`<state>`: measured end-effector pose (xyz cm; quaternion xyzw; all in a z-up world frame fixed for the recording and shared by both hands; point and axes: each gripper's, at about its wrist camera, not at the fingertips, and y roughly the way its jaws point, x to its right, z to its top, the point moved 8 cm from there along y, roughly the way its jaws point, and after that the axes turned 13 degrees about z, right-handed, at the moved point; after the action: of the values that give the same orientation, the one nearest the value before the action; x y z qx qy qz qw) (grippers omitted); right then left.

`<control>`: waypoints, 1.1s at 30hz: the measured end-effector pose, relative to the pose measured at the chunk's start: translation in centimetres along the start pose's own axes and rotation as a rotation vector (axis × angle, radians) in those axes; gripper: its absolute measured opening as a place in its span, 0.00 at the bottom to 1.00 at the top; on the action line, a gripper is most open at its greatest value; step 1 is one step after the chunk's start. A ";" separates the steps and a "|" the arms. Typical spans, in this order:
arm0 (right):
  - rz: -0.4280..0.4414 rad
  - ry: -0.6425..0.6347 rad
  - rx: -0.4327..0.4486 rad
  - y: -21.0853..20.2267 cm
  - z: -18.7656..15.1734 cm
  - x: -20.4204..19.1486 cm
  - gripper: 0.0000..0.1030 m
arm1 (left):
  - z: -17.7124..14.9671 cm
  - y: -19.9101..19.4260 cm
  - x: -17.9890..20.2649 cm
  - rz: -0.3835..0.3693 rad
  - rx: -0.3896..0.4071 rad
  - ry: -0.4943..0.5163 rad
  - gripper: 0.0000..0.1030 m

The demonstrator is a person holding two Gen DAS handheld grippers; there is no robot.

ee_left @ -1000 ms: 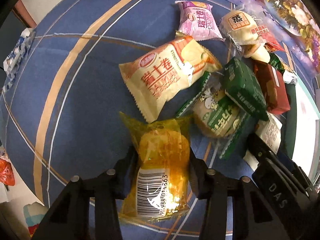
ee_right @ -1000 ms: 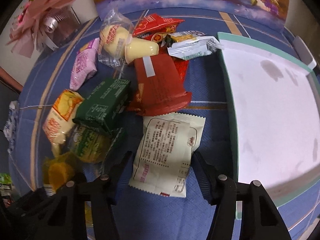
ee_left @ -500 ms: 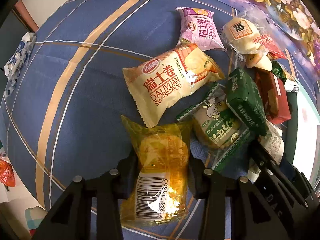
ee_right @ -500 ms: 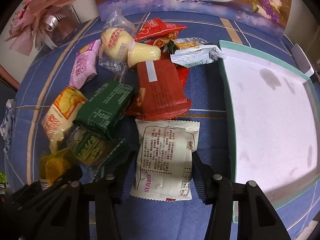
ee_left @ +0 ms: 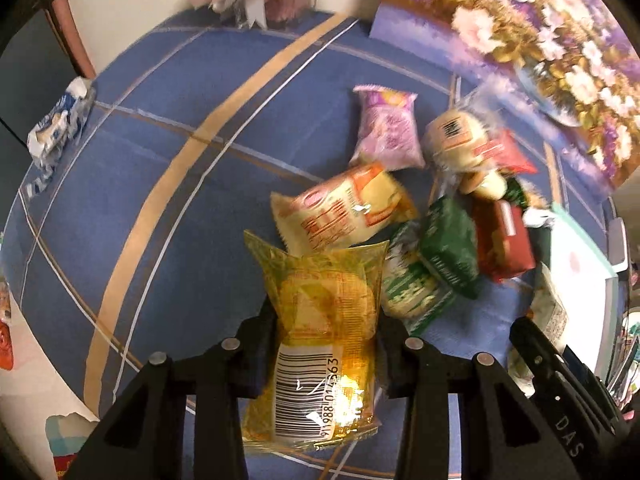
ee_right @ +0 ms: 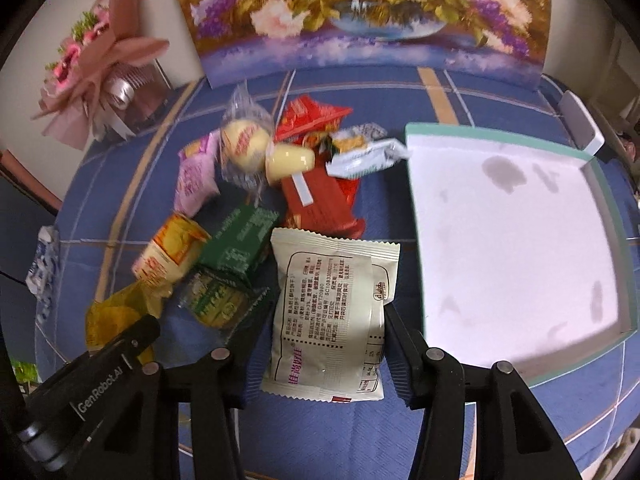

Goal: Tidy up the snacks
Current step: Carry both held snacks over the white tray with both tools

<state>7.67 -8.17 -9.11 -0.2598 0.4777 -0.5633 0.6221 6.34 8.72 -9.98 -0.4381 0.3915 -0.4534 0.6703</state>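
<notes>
- A blue tablecloth (ee_right: 400,128) with tan and white stripes covers the surface; a flower painting (ee_right: 360,12) leans at the far edge, and a pink wrapped bouquet (ee_right: 96,64) stands at the far left.
- Only the right wrist view shows the whole shallow box (ee_right: 516,240): white inside, green rim, some grey stains, no snack in it. The left wrist view shows only a corner of it.
- Only the left wrist view shows the barcode on the yellow packet (ee_left: 320,336), which is glossy and half transparent. The left gripper (ee_left: 324,340) is clamped narrow on it, pads pressing both sides.
- The right gripper (ee_right: 324,344) grips the flat cream packet (ee_right: 332,312), matte with zigzag ends and printed text, just beside the box.
- The pile holds a green box-like pack (ee_right: 240,244), a red pack (ee_right: 316,204) and a purple pouch (ee_left: 386,132).
- Compared with one second ago, both packets are lifted off the cloth, and the pile looks smaller and blurred.
</notes>
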 end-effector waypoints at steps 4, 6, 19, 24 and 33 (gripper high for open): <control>0.000 0.036 0.002 -0.5 0.3 1.2 0.53 | -0.2 -1.1 2.4 -0.007 0.042 0.053 0.41; -0.015 0.057 0.023 0.1 0.7 3.0 0.53 | 0.5 -1.3 4.8 -0.021 0.062 0.081 0.41; -0.167 0.275 0.131 -2.8 3.4 14.9 0.53 | 1.4 -4.3 19.2 -0.167 0.157 0.289 0.41; -0.205 0.337 0.159 -3.4 4.3 18.8 0.53 | 1.4 -3.4 23.3 -0.190 0.146 0.343 0.41; -0.259 0.416 0.170 -2.7 5.7 23.9 0.53 | 1.5 -1.9 28.5 -0.219 0.146 0.396 0.41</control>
<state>9.30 -32.72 -11.68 -0.1443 0.5092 -0.7175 0.4529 15.27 -18.39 -11.35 -0.3307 0.4315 -0.6275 0.5574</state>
